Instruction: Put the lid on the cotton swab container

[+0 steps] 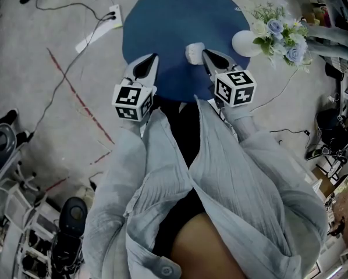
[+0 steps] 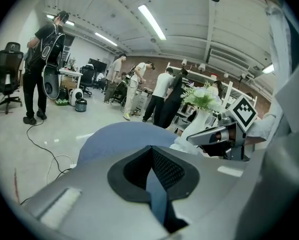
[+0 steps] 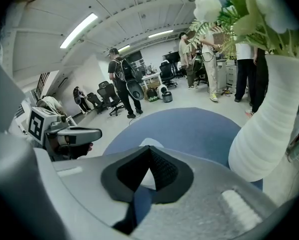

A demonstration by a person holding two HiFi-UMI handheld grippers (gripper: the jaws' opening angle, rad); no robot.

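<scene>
We are holding both grippers low over the near edge of the round blue table. The white cotton swab container is standing just beside the right gripper, on the side toward the left gripper. Both pairs of jaws are pressing together, gripping nothing.

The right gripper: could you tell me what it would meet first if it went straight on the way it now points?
Most likely the small white object on the blue round table: it sits just ahead of the right gripper, whose claw is shut, though exact depth is unclear.
</scene>
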